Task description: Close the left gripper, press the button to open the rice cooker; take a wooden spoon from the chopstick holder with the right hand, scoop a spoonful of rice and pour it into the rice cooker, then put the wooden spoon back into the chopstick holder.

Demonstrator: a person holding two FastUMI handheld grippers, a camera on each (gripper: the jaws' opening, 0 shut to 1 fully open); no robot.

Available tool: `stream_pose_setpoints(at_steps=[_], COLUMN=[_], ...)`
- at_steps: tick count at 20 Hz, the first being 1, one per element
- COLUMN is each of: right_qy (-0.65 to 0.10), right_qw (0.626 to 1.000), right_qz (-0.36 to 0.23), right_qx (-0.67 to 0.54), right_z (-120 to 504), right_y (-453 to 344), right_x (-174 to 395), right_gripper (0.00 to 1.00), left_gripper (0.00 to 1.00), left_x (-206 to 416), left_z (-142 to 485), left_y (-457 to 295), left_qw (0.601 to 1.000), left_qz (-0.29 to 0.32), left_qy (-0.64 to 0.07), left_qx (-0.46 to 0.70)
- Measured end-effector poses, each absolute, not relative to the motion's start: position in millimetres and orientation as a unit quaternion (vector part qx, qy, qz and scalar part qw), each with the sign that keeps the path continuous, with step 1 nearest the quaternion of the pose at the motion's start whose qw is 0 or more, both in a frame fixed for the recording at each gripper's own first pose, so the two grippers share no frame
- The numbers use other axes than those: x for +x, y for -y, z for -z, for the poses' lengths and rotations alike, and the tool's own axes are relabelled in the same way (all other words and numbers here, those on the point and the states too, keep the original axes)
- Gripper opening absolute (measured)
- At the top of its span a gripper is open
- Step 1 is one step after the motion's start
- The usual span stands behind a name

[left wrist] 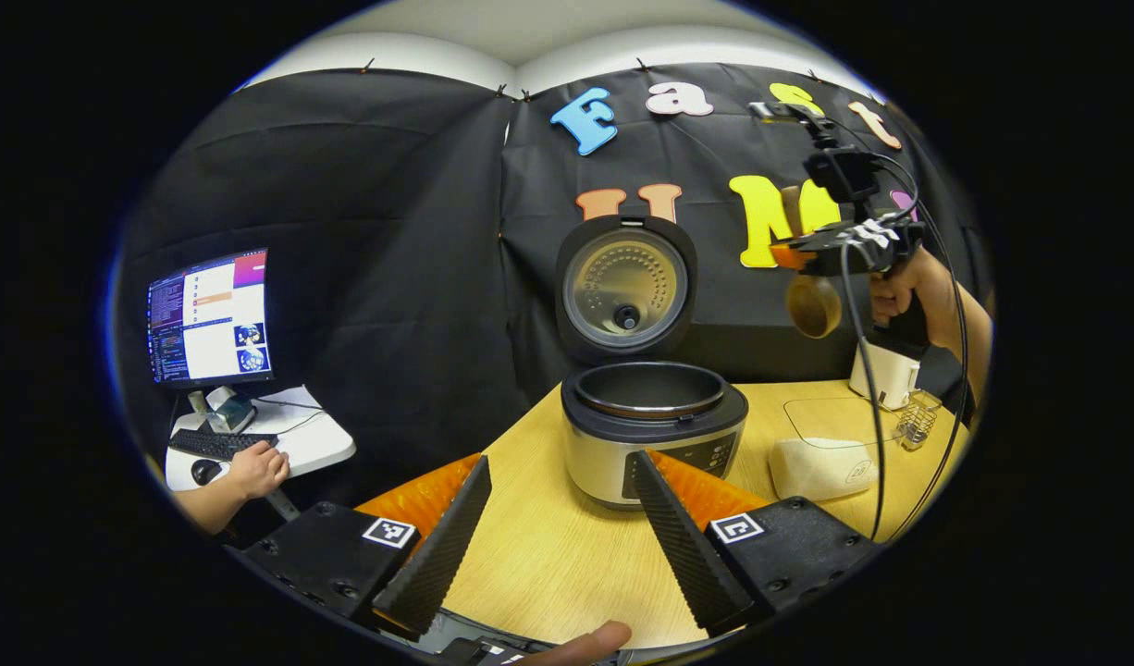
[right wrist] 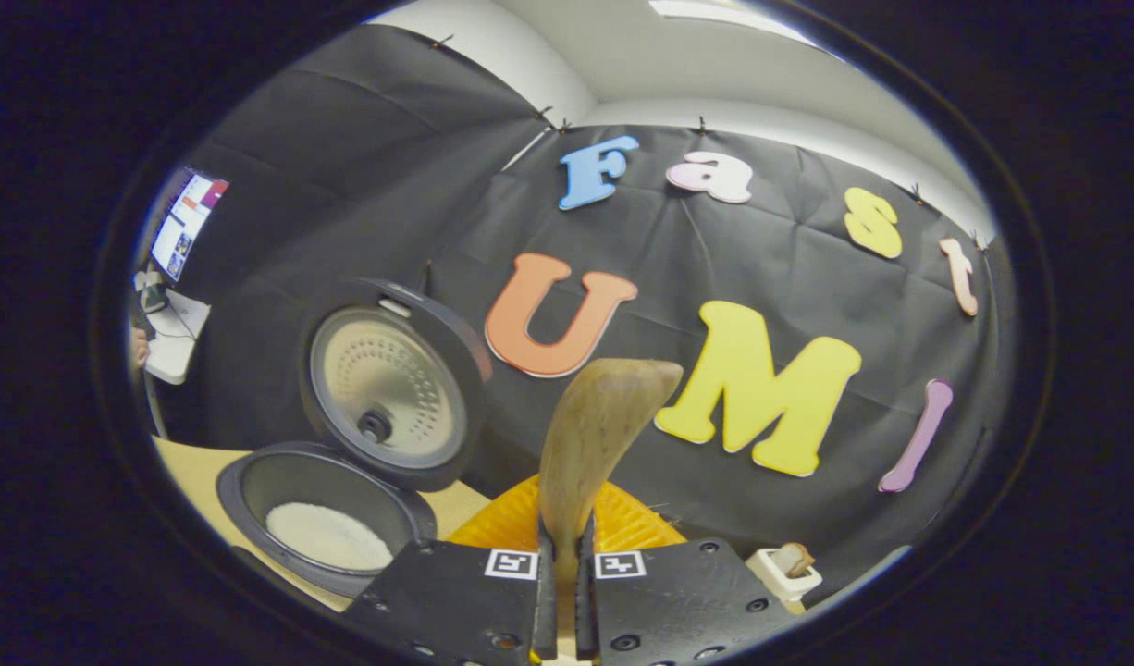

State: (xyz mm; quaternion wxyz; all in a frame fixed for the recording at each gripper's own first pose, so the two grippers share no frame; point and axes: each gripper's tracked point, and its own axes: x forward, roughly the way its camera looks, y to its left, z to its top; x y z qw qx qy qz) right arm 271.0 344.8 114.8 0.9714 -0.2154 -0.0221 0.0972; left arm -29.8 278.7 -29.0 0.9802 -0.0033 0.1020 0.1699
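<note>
We've got the right gripper (right wrist: 560,592) clamped on the wooden spoon (right wrist: 597,435)'s stiff, light handle, left gripper (left wrist: 558,527) spread apart.

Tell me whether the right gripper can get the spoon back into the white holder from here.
Probably yes. The right gripper holds the wooden spoon in the air above the white holder, and nothing lies between them. A second utensil already stands in the holder, so room may be tight.

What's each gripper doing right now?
Left gripper: open, holding nothing.
Right gripper: closed on the wooden spoon, raised above the table.
</note>
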Motion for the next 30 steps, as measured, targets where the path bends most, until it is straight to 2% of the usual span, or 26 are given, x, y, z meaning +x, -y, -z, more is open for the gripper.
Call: stream_pose_setpoints(at_steps=[8, 16, 22, 23, 24, 29, 30], right_qy=[0.003, -0.045, -0.093, -0.100, -0.103, -0.120, -0.121], right_qw=[0.980, 0.979, 0.976, 0.976, 0.977, 0.974, 0.975], right_qz=[0.002, 0.079, 0.095, 0.095, 0.096, 0.106, 0.104], right_qx=[-0.200, -0.185, -0.173, -0.167, -0.163, -0.160, -0.154], right_z=[-115, -60, -8, -1, 3, 22, 24], right_y=[-174, -41, -3, 0, 2, 14, 14], right_x=[262, 269, 273, 273, 275, 279, 280], right_gripper=[0.08, 0.08, 0.11, 0.08, 0.08, 0.08, 0.12], left_gripper=[0.99, 0.99, 0.99, 0.96, 0.99, 0.99, 0.99], left_x=[-21, -16, -12, -13, -13, -11, -11], left_z=[13, 9, 15, 13, 12, 14, 14], left_y=[-230, -213, -207, -207, -207, -203, -203], left_qw=[0.988, 0.988, 0.988, 0.988, 0.988, 0.989, 0.989], left_qz=[-0.124, -0.121, -0.116, -0.117, -0.117, -0.109, -0.110], left_qy=[-0.084, -0.079, -0.089, -0.088, -0.087, -0.089, -0.089], left_qx=[0.026, 0.047, 0.047, 0.049, 0.051, 0.047, 0.048])
